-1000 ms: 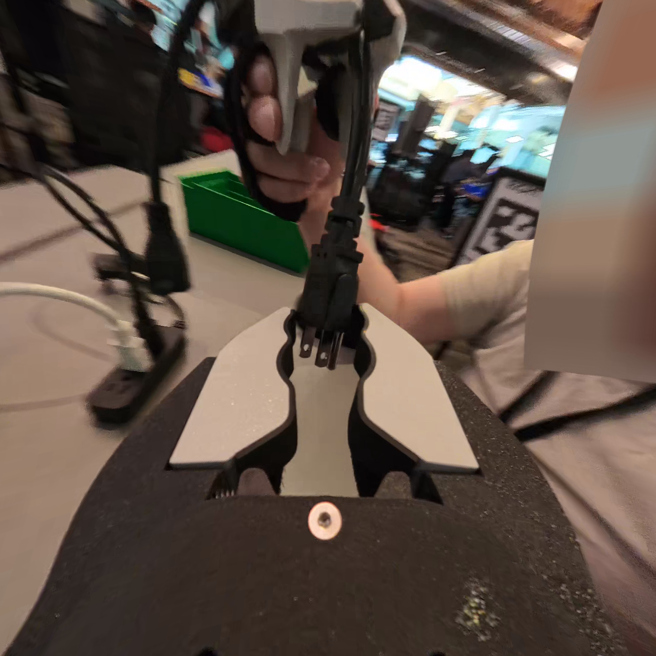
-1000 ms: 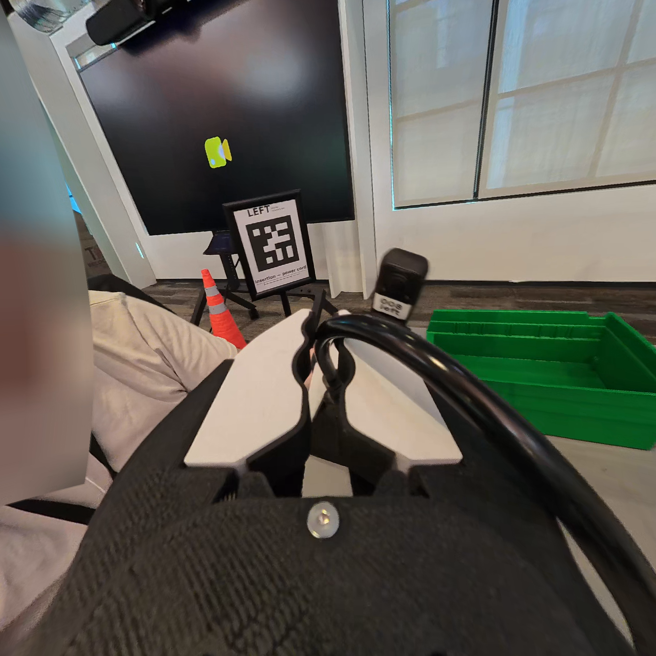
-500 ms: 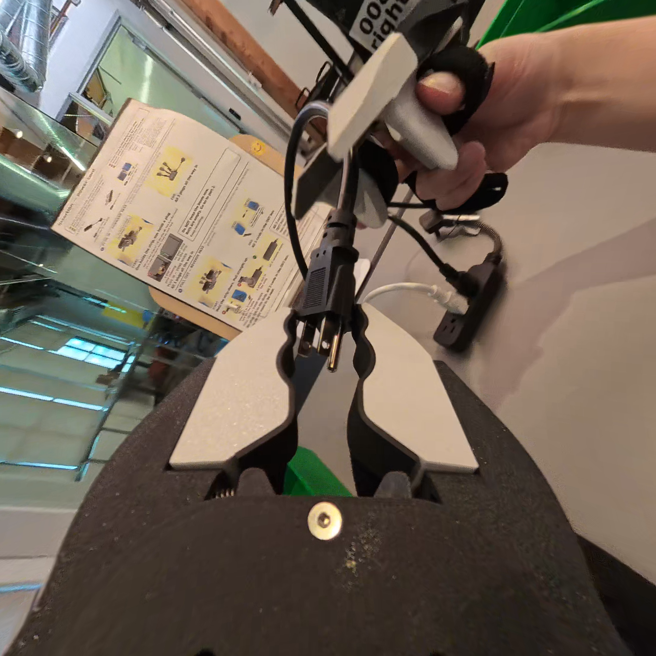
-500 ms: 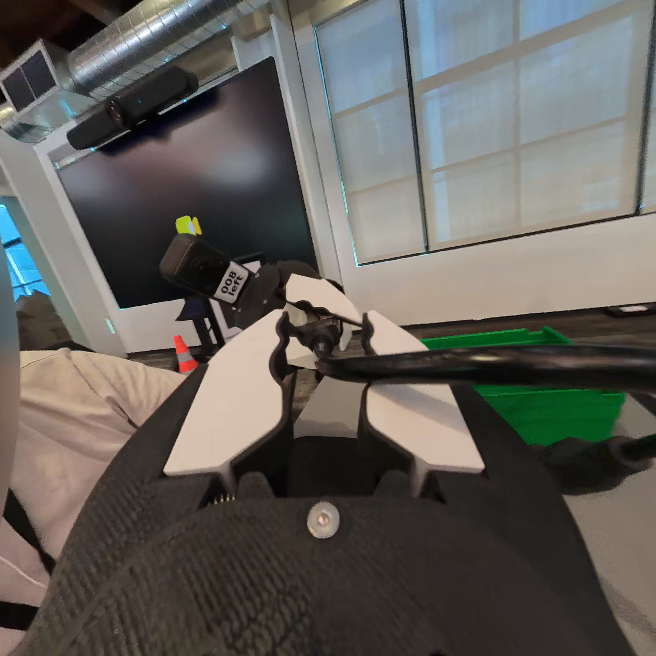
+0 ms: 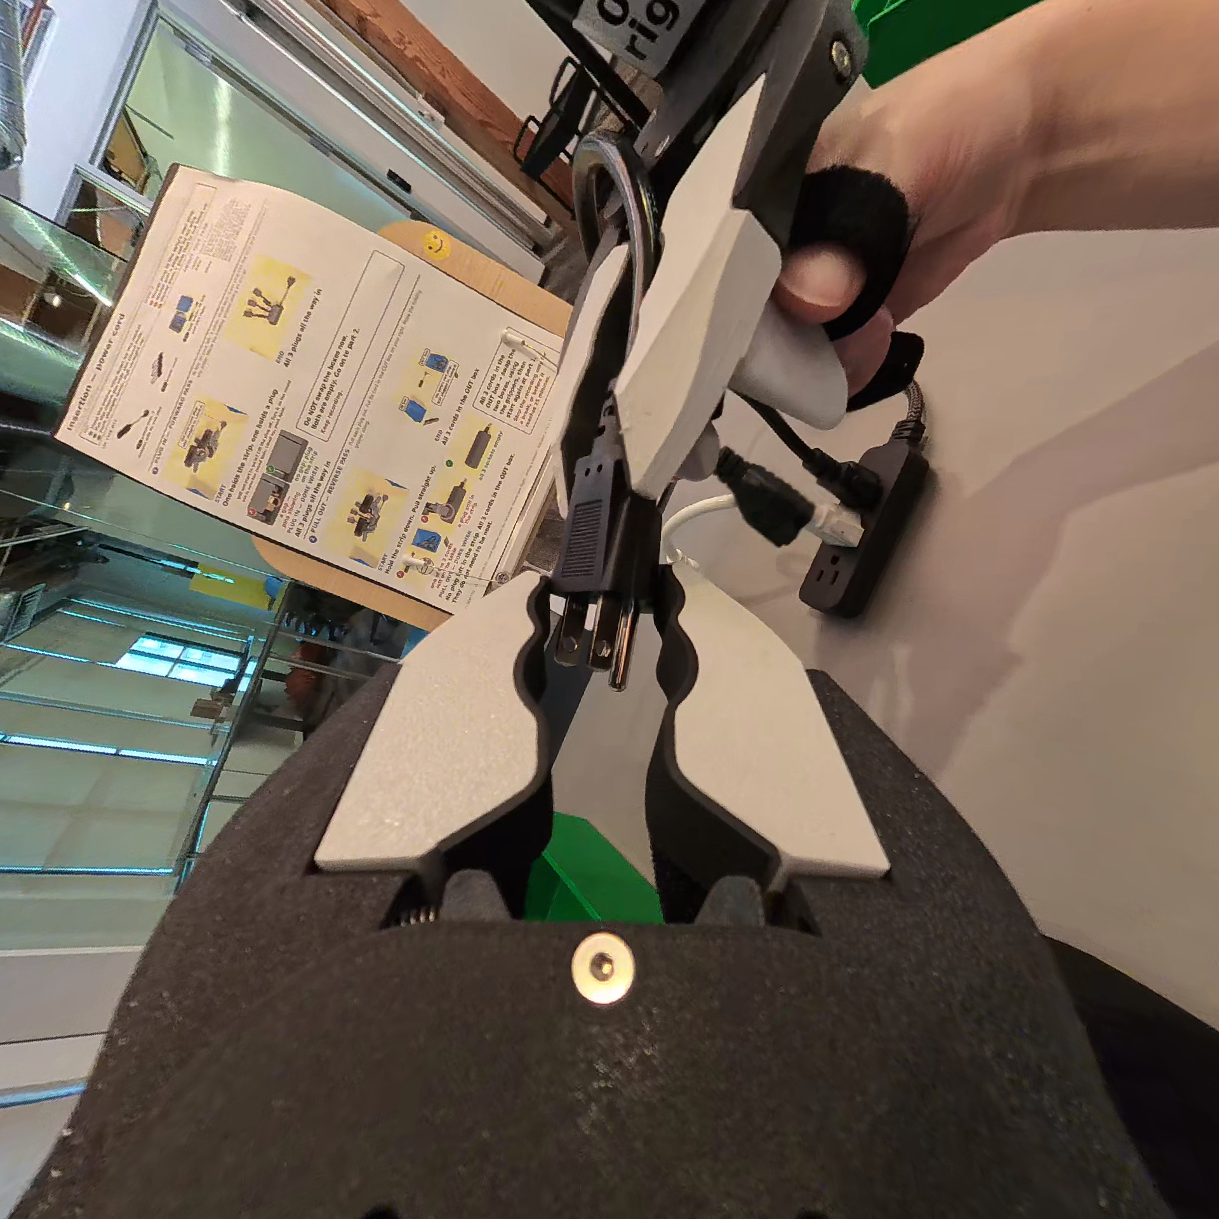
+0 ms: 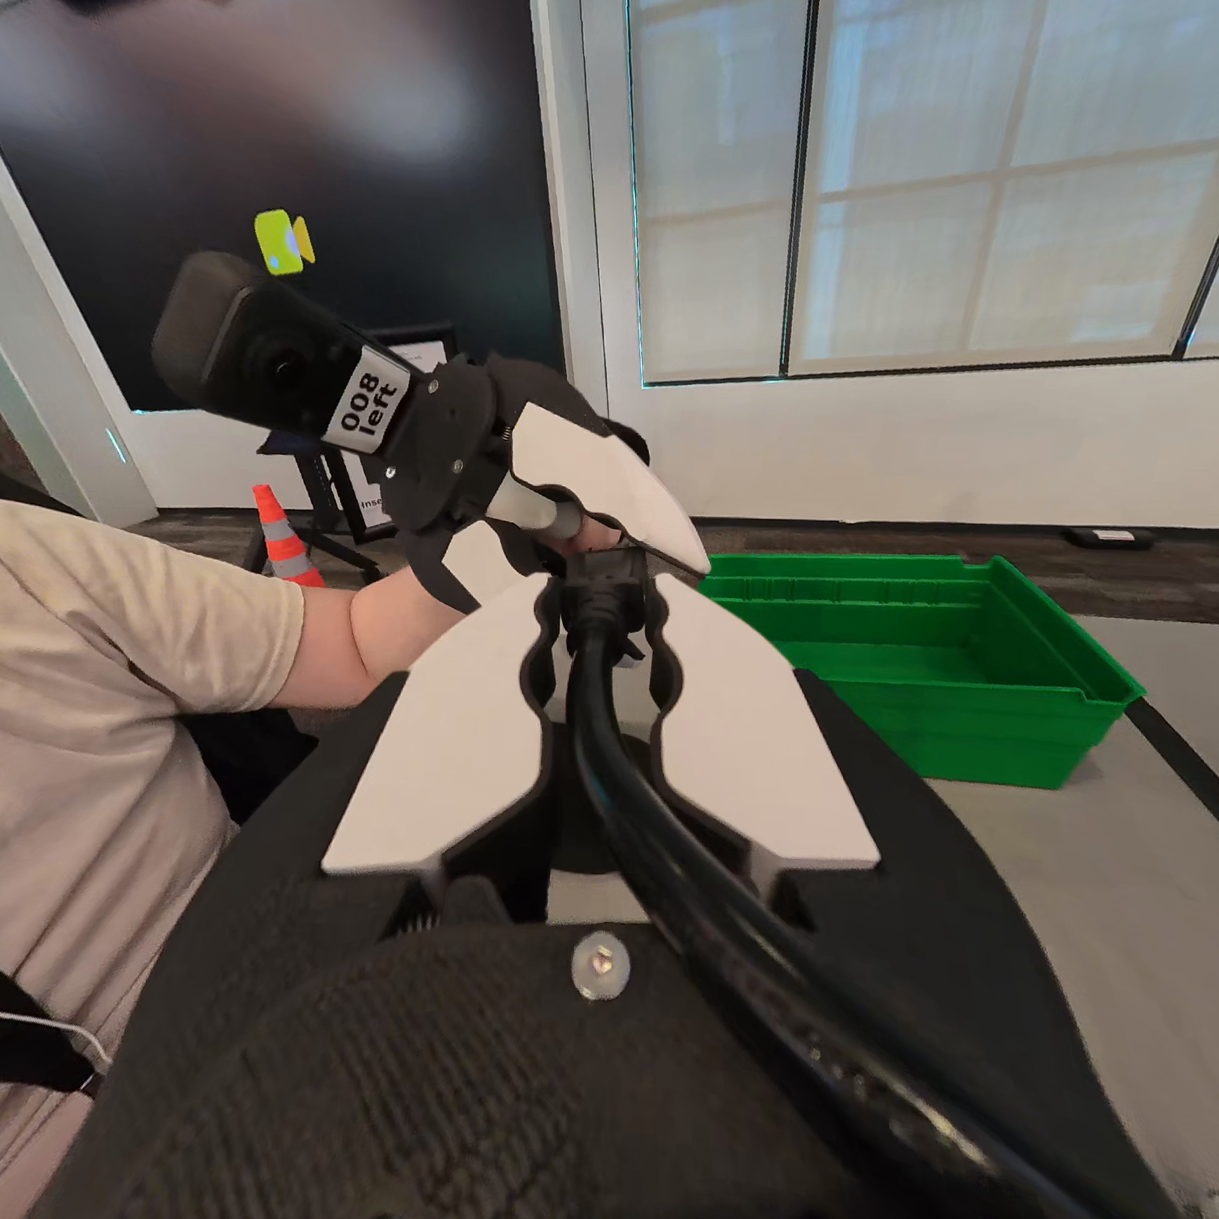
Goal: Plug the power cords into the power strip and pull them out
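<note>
Left hand-held gripper (image 5: 603, 643) & right hand-held gripper (image 6: 597, 610) face tip-to-tip, both part-closed, gripping.

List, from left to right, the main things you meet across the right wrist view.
Person's sleeve → orange cone → left gripper holding the black plug → green bin.

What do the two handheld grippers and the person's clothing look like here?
Both the left gripper and right gripper have flat light-grey fingers with wavy black inner pads on a rough black body with a silver screw. Each carries a black camera with a white label. Black finger straps, beige short sleeve.
</note>
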### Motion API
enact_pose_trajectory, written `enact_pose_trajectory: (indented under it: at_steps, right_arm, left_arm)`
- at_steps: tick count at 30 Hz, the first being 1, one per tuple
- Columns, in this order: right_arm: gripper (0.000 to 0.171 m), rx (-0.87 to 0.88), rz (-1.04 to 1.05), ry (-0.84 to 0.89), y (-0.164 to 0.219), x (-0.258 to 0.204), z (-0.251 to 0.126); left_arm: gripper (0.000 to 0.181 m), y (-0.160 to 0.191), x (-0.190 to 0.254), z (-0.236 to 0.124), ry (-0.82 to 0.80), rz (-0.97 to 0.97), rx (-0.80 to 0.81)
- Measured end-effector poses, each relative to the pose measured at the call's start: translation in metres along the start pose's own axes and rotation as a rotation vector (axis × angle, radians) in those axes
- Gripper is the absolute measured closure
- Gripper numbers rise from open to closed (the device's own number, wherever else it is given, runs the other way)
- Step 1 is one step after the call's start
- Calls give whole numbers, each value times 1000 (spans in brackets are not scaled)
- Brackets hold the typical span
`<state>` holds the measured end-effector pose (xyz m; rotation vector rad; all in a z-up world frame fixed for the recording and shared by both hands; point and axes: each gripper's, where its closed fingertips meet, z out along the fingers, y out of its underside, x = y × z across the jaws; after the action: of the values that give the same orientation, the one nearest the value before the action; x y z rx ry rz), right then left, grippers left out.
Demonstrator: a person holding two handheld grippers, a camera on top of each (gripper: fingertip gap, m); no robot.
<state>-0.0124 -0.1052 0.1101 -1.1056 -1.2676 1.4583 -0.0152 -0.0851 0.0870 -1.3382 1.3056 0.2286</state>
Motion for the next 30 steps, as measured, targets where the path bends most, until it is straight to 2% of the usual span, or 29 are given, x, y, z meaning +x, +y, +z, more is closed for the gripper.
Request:
enact_pose_trajectory:
  at_steps: [4, 8, 16, 19, 21, 24, 26, 30]
  right_arm:
    - [146, -91, -29, 1, 12, 1, -1]
    - [147, -8, -59, 13, 0, 1, 0]
    - [146, -42, -146, 76, 0, 1, 4]
    - [147, -53, -327, 121, -4, -3, 2]
    - [147, -55, -442, 162, -9, -6, -3]
    - [147, -48, -659, 231, -16, -9, -12]
    - [147, -51, -792, 236, -15, -15, -12]
    - [147, -27, -935, 212, -11, -26, -6]
  left_arm:
    - [151, 1, -4, -1, -37, 34, -3]
    - [151, -1, -7, -2, -53, 33, 6]
    - [151, 1, -7, -4, -51, 1, 15]
    - [141, -4, -6, -9, 0, -149, 112]
    - [131, -10, -7, -19, 89, -352, 220]
    - [117, -25, -8, -36, 356, -754, 410]
    - [113, -34, -11, -43, 527, -945, 513]
    - [120, -32, -3, -31, 589, -970, 522]
